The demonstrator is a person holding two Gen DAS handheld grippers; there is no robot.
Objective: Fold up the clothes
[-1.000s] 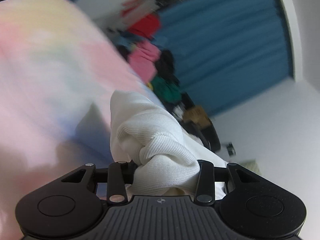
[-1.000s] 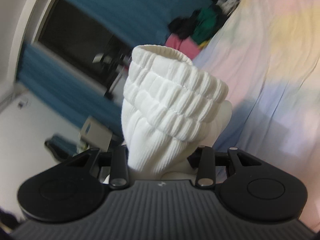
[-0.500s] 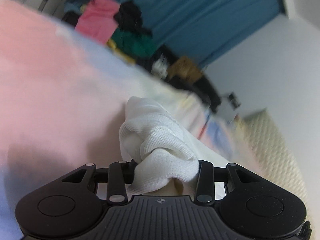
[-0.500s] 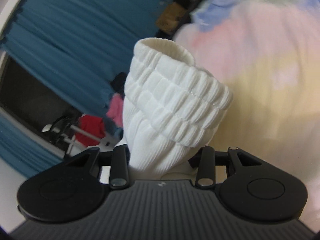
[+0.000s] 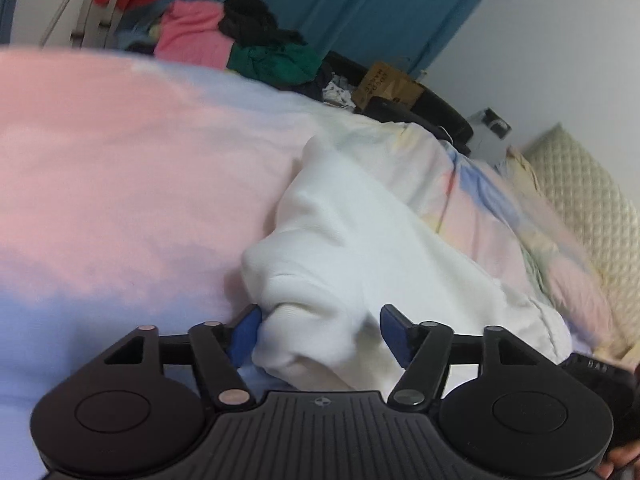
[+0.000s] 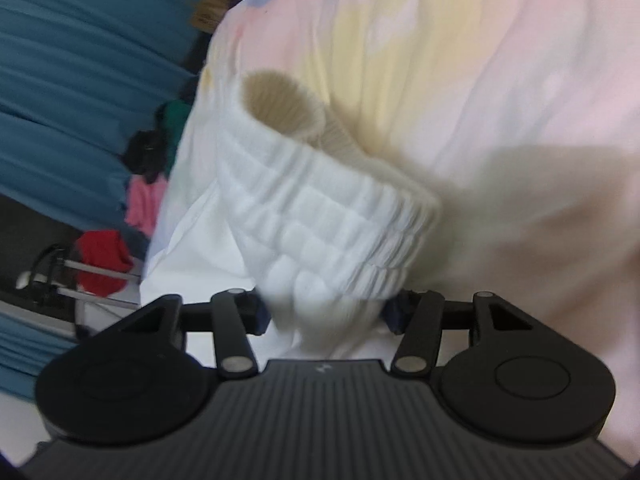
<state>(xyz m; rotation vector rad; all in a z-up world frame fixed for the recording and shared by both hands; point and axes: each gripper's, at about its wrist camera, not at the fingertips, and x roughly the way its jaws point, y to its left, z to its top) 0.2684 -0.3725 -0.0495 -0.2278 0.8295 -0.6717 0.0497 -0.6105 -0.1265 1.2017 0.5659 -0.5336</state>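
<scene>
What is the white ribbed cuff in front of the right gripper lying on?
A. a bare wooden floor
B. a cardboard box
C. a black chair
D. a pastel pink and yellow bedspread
D: the white ribbed cuff rests on the pastel bedspread spreading behind it.

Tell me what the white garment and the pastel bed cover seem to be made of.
White garment: soft matte knit, probably cotton fleece; its ribbed cuff shows stretchy ridges. Pastel bed cover: thin smooth woven cloth, likely cotton, with fine wrinkles and no sheen; blur leaves this open.
</scene>
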